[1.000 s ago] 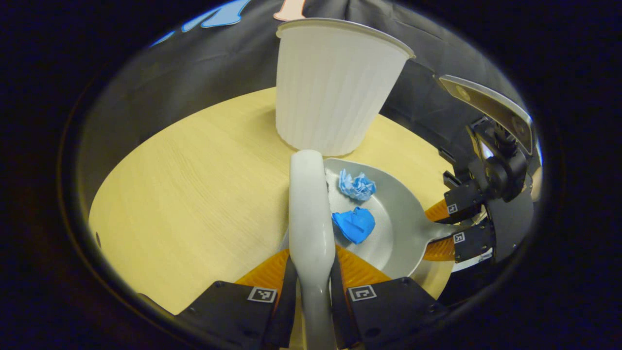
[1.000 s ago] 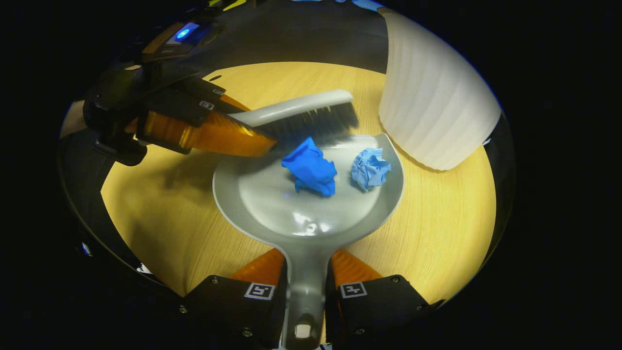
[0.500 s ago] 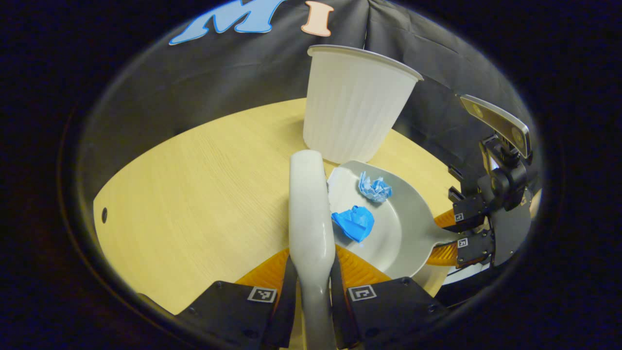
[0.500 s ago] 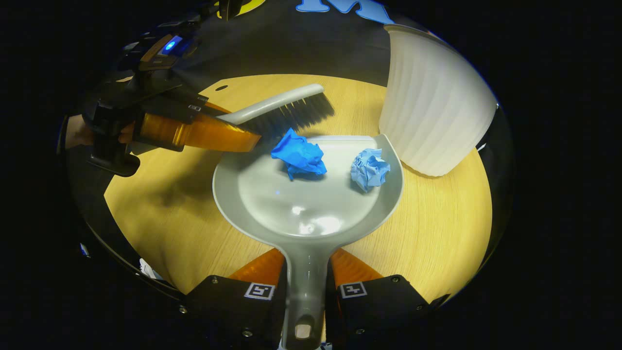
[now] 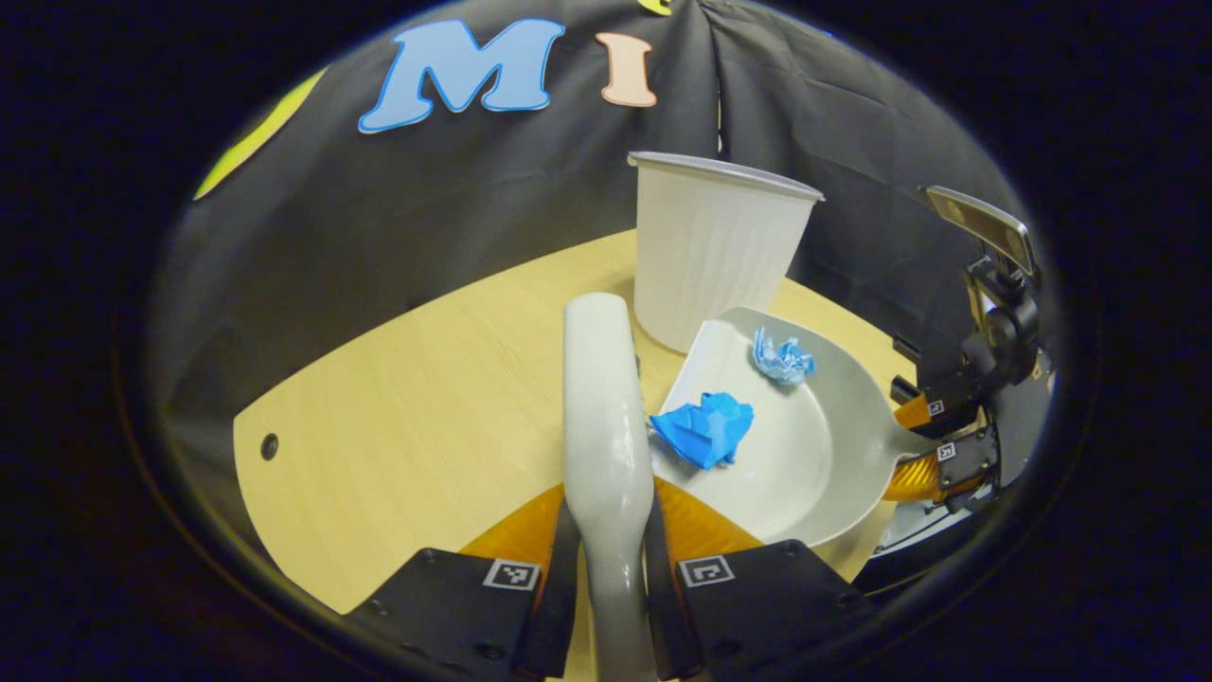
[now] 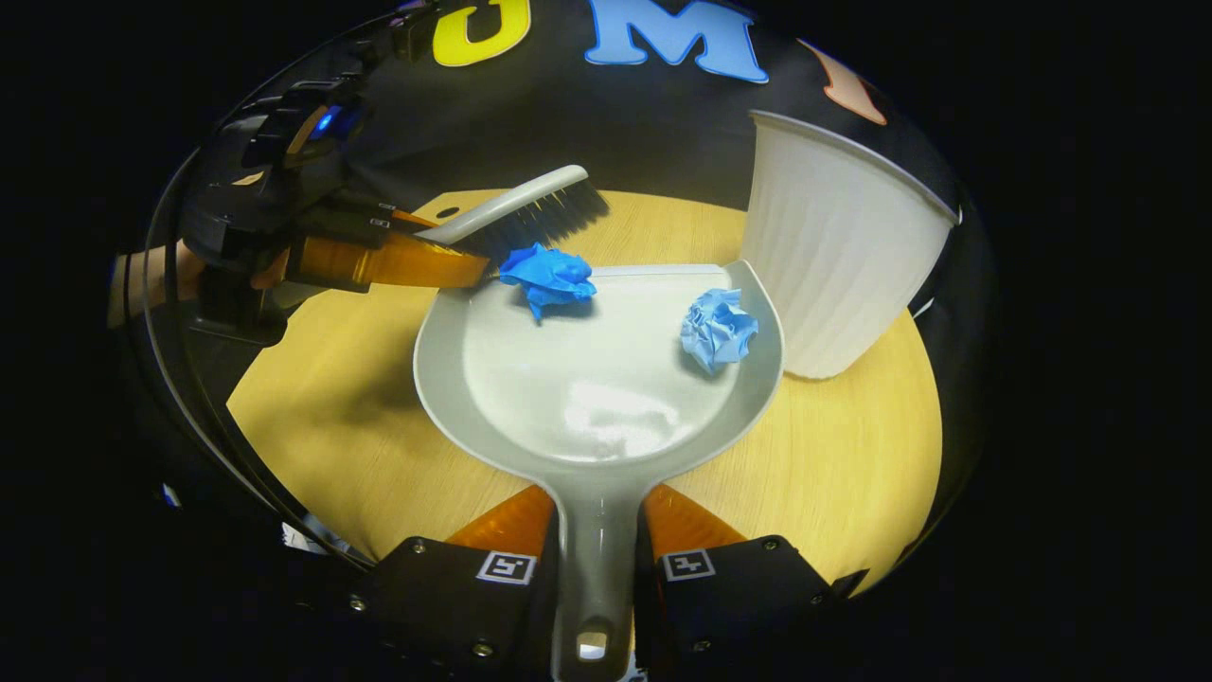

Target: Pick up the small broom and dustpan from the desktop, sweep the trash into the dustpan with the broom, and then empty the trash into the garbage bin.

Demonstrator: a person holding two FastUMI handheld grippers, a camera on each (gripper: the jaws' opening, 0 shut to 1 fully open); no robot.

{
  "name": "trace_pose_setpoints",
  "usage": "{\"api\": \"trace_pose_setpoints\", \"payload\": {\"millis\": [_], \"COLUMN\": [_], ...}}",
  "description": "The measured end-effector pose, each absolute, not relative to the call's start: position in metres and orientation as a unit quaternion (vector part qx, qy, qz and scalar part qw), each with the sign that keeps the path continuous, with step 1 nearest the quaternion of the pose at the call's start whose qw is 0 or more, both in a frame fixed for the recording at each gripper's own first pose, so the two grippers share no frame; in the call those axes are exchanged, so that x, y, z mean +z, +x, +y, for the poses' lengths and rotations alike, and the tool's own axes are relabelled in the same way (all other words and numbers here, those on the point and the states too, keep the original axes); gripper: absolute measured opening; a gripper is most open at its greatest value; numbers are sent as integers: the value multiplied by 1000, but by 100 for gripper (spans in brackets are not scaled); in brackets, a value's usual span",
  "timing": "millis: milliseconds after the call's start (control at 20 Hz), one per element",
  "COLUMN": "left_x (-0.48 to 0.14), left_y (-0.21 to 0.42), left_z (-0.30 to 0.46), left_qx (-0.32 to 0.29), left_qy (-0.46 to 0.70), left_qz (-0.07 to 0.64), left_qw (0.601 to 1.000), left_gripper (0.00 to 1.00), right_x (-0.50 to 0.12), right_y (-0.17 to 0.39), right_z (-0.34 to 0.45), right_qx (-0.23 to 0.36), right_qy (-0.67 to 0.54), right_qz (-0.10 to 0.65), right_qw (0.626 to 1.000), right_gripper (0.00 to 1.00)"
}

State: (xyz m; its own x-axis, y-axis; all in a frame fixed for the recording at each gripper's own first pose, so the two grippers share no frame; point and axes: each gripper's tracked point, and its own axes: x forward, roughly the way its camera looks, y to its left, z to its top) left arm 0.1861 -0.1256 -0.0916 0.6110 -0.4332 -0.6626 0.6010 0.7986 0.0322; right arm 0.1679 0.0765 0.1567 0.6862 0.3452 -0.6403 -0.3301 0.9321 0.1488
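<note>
Two grippers are in use, one tool in each. The left gripper (image 5: 606, 530) points forward over the wooden desktop (image 5: 417, 417), both orange fingers closed against the grey handle of the small broom (image 5: 601, 398), which runs straight out from between them. In the right gripper view this same gripper enters from the left, a hand (image 6: 151, 279) behind it, with the broom's dark bristles (image 6: 554, 213) facing down, just behind the far left edge of the dustpan.

The right gripper (image 6: 592, 540) has both fingers closed on the handle of the dustpan (image 6: 597, 398). The pan extends away from it and appears held above the desktop, its open lip next to the garbage bin (image 6: 833, 256); whether the lip touches the bin cannot be told.

Count of items: one broom, one dustpan, one white ribbed garbage bin standing upright on the desktop, and two pieces of trash. Both pieces lie inside the dustpan: a dark blue crumpled wad (image 6: 549, 275) at the far left near the bristles, and a pale blue crumpled wad (image 6: 718, 327) at the right, nearest the bin.
</note>
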Motion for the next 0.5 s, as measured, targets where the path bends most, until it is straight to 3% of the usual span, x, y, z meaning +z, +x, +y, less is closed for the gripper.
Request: {"api": "trace_pose_setpoints", "payload": {"millis": [500], "left_x": [-7], "left_y": [179], "left_z": [-111], "left_qx": [-279], "left_qy": [162], "left_qz": [296], "left_qw": [899], "left_gripper": [42], "right_x": [137], "right_y": [179], "right_z": [72], "right_qx": [173], "right_qy": [3], "right_qz": [293], "right_qw": [941], "right_gripper": [34]}}
